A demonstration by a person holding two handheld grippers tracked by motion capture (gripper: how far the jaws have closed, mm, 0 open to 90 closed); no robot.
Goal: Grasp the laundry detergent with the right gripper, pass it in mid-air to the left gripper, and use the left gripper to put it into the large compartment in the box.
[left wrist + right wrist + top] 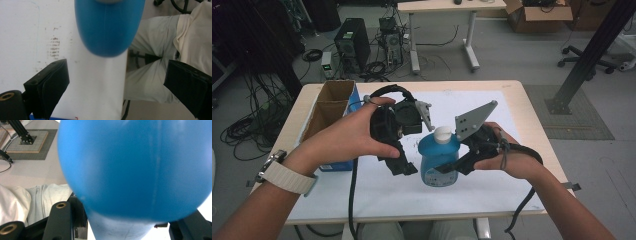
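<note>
right gripper [451,165] clamped on blue bottle [438,162] | left gripper [404,167] just beside it | cardboard box [331,107] at left

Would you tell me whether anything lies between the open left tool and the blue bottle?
Nothing visible does: the left tool faces the bottle across bare white table, while the right tool grips it.
</note>
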